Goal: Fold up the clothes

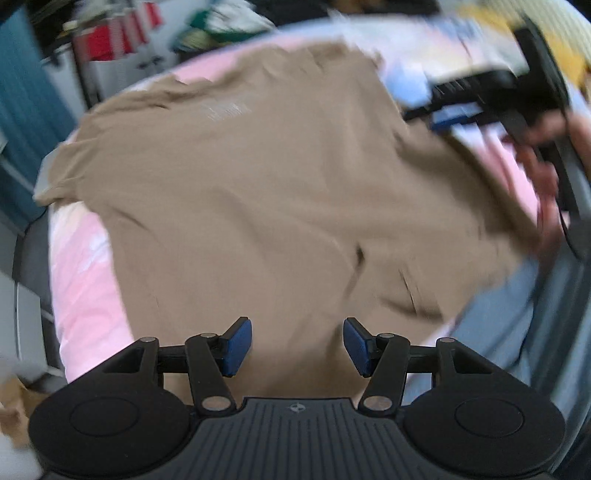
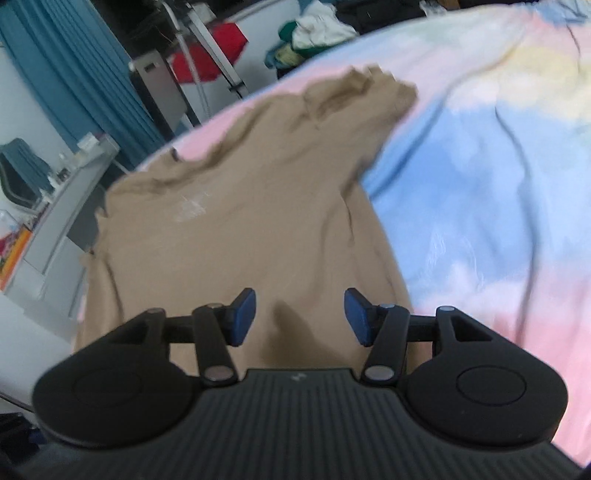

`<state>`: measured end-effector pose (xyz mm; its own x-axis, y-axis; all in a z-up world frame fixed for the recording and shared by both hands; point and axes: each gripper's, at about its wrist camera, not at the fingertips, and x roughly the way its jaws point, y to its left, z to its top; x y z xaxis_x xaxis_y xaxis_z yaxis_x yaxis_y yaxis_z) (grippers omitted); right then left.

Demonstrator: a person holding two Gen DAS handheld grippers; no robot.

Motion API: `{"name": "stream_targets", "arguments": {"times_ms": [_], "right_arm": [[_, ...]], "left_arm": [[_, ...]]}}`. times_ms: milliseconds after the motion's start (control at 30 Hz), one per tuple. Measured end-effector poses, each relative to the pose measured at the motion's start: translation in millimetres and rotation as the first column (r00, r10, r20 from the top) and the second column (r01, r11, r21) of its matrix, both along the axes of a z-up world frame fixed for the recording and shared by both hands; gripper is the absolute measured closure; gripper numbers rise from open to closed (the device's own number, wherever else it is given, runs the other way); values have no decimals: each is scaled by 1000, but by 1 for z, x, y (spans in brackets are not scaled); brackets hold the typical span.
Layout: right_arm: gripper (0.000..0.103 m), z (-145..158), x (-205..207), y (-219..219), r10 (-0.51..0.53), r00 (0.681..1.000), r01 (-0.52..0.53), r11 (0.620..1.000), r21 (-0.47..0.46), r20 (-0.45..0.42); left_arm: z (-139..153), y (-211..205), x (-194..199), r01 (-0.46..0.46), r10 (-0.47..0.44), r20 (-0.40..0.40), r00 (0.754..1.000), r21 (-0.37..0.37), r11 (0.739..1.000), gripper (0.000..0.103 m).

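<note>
A tan T-shirt (image 1: 258, 192) lies spread on a bed with a pastel pink, blue and yellow cover (image 2: 480, 177). It has a faint white print near the chest (image 2: 190, 208). My left gripper (image 1: 297, 345) is open and empty above the shirt's near hem. My right gripper (image 2: 299, 317) is open and empty above the shirt (image 2: 240, 229) near its lower right side. The right gripper also shows in the left wrist view (image 1: 480, 99) at the upper right, held by a hand, over the shirt's right edge. Both views are motion-blurred.
A teal curtain (image 2: 74, 74) hangs at the left. A grey desk (image 2: 62, 206) with small items stands beside the bed. A red object (image 2: 218, 48) and a pile of clothes (image 2: 314, 29) lie beyond the bed's far edge.
</note>
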<state>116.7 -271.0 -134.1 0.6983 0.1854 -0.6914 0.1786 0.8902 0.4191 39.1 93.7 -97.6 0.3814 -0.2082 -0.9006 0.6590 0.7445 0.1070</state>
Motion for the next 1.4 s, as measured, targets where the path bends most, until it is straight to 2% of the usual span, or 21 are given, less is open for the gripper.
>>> {"name": "stream_targets", "arguments": {"times_ms": [33, 67, 100, 133, 200, 300, 467, 533, 633, 733, 800, 833, 900, 967, 1033, 1100, 1200, 1300, 1400], "right_arm": [[47, -6, 2, -1, 1, 1000, -1, 1000, -22, -10], [47, -10, 2, -2, 0, 1000, 0, 999, -43, -18], [47, -10, -3, -3, -10, 1000, 9, 998, -54, -14], [47, -10, -3, -6, -21, 1000, 20, 999, -42, -16], [47, -9, -4, -13, -41, 999, 40, 999, -18, -20], [47, -13, -7, -16, -44, 998, 43, 999, -8, -36], [47, -12, -14, -19, -54, 998, 55, 998, 6, -29], [47, -11, -15, -19, -57, 998, 57, 998, -4, -23], [47, -11, -16, -20, -61, 998, 61, 998, 16, -26], [47, -9, -18, -21, -61, 998, 61, 998, 27, -10], [47, -5, -22, -22, -60, 998, 59, 998, 30, 12], [47, -2, -23, -24, -62, 998, 61, 997, 42, 28], [47, 4, -25, -28, -73, 996, 68, 995, 78, 59], [45, 11, -21, -32, -86, 992, 75, 990, 119, 87], [45, 19, -14, -38, -98, 988, 80, 985, 153, 117], [45, 26, 0, -45, -120, 983, 94, 979, 179, 137], [45, 27, 26, -64, -179, 976, 141, 953, 267, 126], [45, 16, 59, -82, -228, 968, 178, 918, 355, 106], [45, -3, 97, -101, -266, 957, 209, 910, 359, 115]], "left_arm": [[-7, -4, 1, 27, -27, -20, 999, 24, 999, 47], [-13, -7, 4, 35, -32, -42, 999, 52, 998, 53], [-20, -8, 7, 34, -28, -66, 997, 82, 996, 69], [-26, -9, 10, 34, -24, -89, 996, 112, 993, 75], [-27, -8, 13, 37, -23, -123, 992, 118, 992, 93], [-14, 1, 10, 40, -24, -134, 991, 119, 992, 99], [13, 29, 5, -25, 60, -209, 976, 167, 986, 99], [10, 39, 3, -67, 114, -229, 967, 202, 977, 99], [-10, 50, 2, -114, 183, -259, 949, 258, 959, 99], [0, 55, 5, -149, 199, -251, 947, 204, 967, 96], [14, 59, 6, -189, 219, -238, 946, 144, 971, 79], [19, 59, 4, -205, 228, -227, 947, 120, 971, 76], [32, 54, 3, -233, 242, -194, 951, 68, 970, 61], [50, 50, 7, -284, 280, -162, 946, -5, 959, 55], [70, 43, 15, -341, 330, -113, 937, -108, 934, 50], [85, 34, 31, -383, 381, -54, 923, -232, 894, 39], [93, 11, 57, -410, 444, 11, 896, -364, 837, 35], [80, -15, 88, -457, 525, 2, 851, -489, 743, 35], [44, -29, 117, -503, 587, -51, 808, -579, 642, 35]]}}
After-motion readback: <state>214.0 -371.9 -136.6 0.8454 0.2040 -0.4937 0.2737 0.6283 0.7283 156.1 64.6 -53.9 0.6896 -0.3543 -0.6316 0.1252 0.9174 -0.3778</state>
